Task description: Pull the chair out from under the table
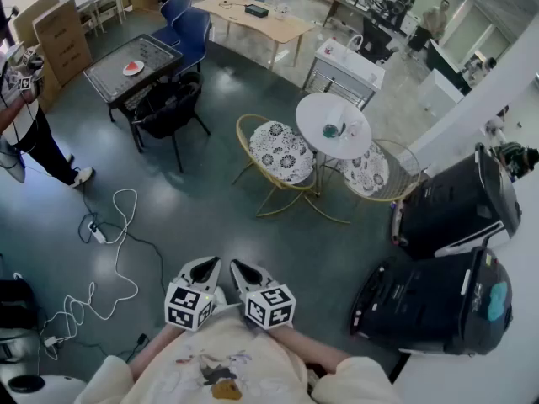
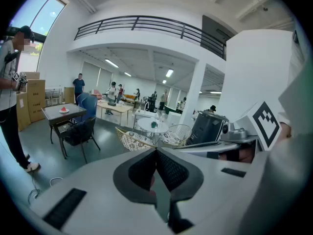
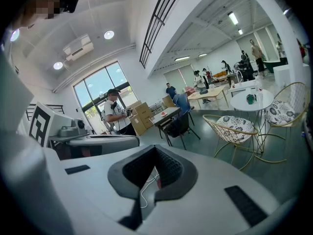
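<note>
A black chair is tucked against a dark square table at the upper left. A gold wire chair with a patterned cushion stands at a round white table, with a second one on the far side. My left gripper and right gripper are held side by side close to my body, far from all chairs. Both have their jaws together with nothing between them. In the left gripper view, the left gripper points towards the gold chair. In the right gripper view, the right gripper points towards the black chair.
A white cable with a power strip loops over the floor at the left. Two black machines stand at the right beside a white wall. A person stands at the far left near cardboard boxes. Blue chairs and a wooden table lie beyond.
</note>
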Demonstrator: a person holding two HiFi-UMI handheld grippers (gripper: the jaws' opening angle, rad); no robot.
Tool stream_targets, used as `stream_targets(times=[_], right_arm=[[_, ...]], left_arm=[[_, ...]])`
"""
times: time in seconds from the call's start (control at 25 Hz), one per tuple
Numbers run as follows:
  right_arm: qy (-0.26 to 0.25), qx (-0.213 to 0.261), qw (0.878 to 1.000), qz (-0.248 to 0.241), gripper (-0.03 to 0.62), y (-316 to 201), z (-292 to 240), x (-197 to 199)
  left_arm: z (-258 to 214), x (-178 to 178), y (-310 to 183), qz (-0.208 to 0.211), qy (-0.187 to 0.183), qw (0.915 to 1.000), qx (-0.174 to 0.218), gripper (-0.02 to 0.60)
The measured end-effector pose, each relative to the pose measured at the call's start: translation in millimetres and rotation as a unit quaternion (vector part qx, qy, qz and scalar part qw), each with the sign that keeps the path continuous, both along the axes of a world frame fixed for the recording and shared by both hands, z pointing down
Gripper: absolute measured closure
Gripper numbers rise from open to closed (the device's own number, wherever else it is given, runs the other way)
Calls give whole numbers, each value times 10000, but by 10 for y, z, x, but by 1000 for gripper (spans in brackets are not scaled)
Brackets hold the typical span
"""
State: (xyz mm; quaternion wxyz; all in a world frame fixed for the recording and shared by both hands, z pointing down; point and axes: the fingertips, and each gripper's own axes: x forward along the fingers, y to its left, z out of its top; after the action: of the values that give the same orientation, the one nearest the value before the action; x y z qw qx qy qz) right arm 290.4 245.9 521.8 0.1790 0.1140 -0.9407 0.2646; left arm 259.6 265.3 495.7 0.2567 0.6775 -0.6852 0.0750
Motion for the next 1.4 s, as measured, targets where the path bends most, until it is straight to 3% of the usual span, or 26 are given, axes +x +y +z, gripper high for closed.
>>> stream_targets(times=[0.64, 1.04, 1.24, 1.4], right_arm=[[89, -54, 9998, -177, 586, 245, 69, -195], [48, -391, 9982, -459, 586, 461, 156, -383], [50, -492, 9977, -468, 586, 209, 237, -521], [-39, -632, 9977, -237, 586, -266, 267, -718]], left_arm=[[86, -167, 225, -91, 161, 9998, -61, 574], [206, -399, 395, -363, 454, 9982, -150, 574], [297, -548, 138, -367, 545, 9976, -225, 574], [341, -723, -275, -223, 393, 9984, -336, 574]])
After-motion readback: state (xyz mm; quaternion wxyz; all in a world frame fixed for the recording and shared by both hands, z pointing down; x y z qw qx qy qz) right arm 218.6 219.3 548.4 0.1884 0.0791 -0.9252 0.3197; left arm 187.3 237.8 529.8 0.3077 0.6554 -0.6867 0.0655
